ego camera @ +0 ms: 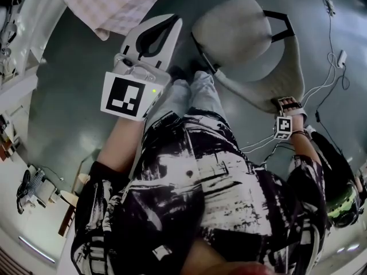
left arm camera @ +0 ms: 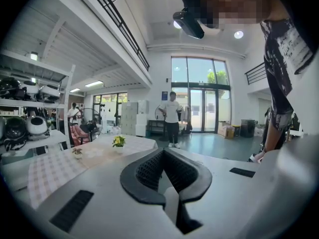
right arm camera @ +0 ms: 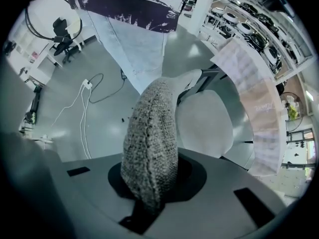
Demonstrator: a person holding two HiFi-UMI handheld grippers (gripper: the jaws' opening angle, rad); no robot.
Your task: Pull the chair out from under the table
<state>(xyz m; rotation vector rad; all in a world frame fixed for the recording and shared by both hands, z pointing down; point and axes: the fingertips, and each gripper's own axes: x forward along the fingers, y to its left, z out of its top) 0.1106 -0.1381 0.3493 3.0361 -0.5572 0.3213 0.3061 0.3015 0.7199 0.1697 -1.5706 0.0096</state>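
Note:
The chair has a grey fabric seat and a curved backrest, and it stands on the floor in front of my legs. My right gripper points straight down and is shut on the top edge of the backrest. In the right gripper view the woven backrest rises between the jaws of the right gripper, with the seat beyond it. The table with a checked cloth lies at the top left. My left gripper hovers near the table edge, shut and holding nothing; the left gripper faces across the table.
White cables and a power strip lie on the floor to the right of the chair. A small flower pot stands on the table. Shelves with helmets line the left wall. A person stands far off.

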